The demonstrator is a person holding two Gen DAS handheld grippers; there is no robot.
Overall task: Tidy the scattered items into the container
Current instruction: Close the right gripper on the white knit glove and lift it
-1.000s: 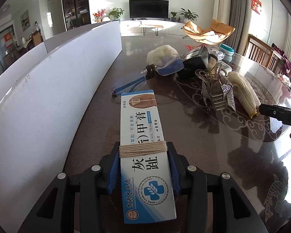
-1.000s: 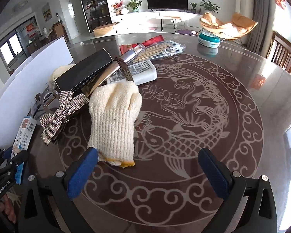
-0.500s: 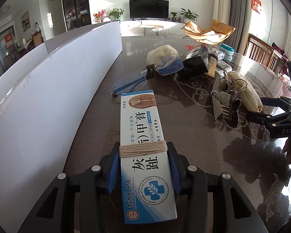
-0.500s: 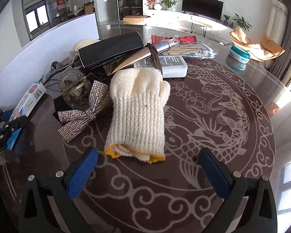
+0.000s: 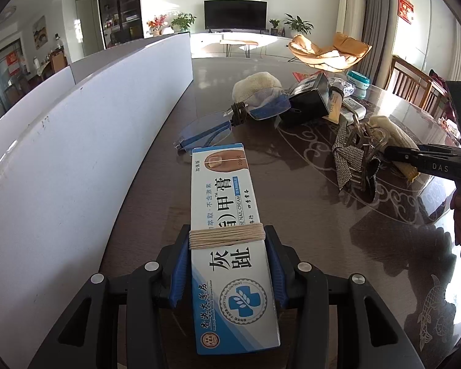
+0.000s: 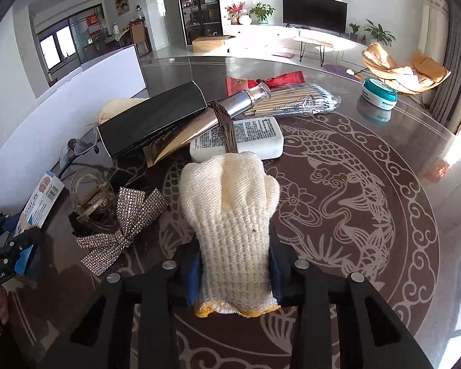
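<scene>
My left gripper [image 5: 227, 264] is shut on a blue-and-white nail cream box [image 5: 224, 196] with string wound round it, held just over the dark table beside the white container wall [image 5: 76, 153]. In the right wrist view, a cream knitted glove [image 6: 230, 196] lies on the table with its yellow-edged cuff between the blue pads of my right gripper [image 6: 235, 264]. The jaws are closing and the pads press the cuff from both sides. The left wrist view shows the right gripper's black fingers [image 5: 415, 153] at the far right, at the glove [image 5: 393, 132].
A rhinestone bow hair clip [image 6: 123, 227] lies just left of the glove. Behind it are a black box [image 6: 150, 120], a silver tube [image 6: 230, 107], a white packet [image 6: 249, 135], a bag of cotton swabs [image 6: 298, 101] and a teal tin [image 6: 379, 93]. Glasses [image 5: 230, 120] lie beyond the cream box.
My right gripper moved in over the glove's cuff and went from wide open to closed on it. The left gripper and its box stayed put.
</scene>
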